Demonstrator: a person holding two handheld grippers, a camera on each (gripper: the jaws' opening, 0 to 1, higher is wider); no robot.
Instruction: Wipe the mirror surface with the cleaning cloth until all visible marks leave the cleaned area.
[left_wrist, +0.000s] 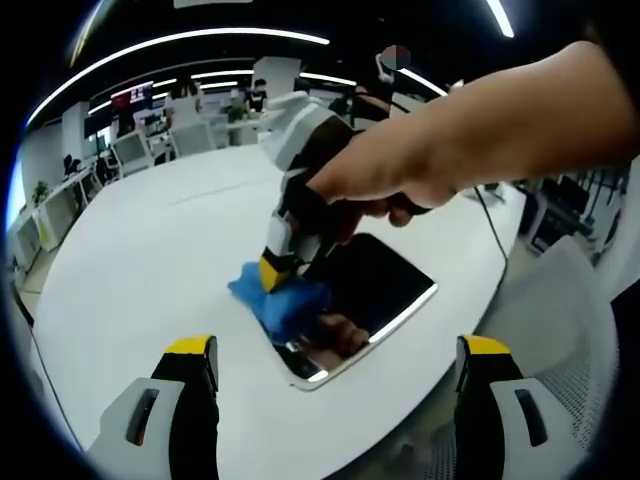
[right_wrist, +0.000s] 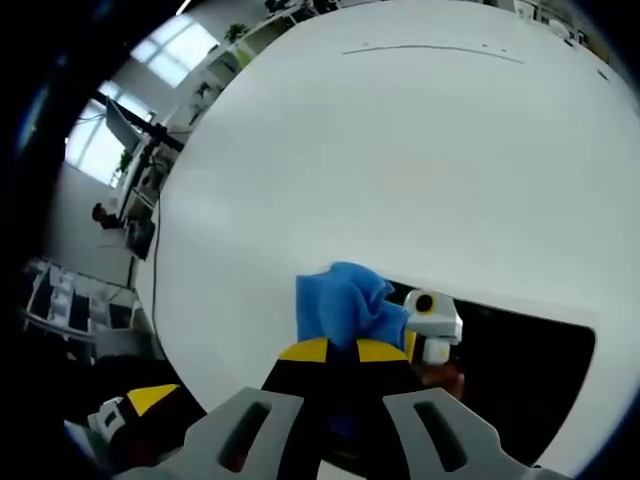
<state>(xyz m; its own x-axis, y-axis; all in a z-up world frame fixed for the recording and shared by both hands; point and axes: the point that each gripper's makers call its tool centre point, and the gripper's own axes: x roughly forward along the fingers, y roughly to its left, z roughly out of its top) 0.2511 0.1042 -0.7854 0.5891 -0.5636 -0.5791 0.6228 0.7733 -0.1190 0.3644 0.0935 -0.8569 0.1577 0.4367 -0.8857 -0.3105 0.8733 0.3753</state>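
Note:
A dark rectangular mirror (left_wrist: 385, 285) with a silver rim lies flat on the white table (left_wrist: 160, 260), near its front edge. A hand (left_wrist: 400, 170) holds my right gripper (left_wrist: 276, 274) pointing down, shut on a bunched blue cloth (left_wrist: 282, 303) that presses on the mirror's left end. In the right gripper view the right gripper (right_wrist: 342, 350) has its yellow tips close together around the blue cloth (right_wrist: 345, 298), at the edge of the mirror (right_wrist: 530, 370), which reflects the gripper. My left gripper (left_wrist: 338, 352) hovers in front of the mirror, open wide with nothing between its jaws.
The round white table (right_wrist: 400, 150) stretches wide beyond the mirror. A white mesh chair (left_wrist: 560, 320) stands at the table's right edge. Office desks with monitors (left_wrist: 130, 150) and people fill the background.

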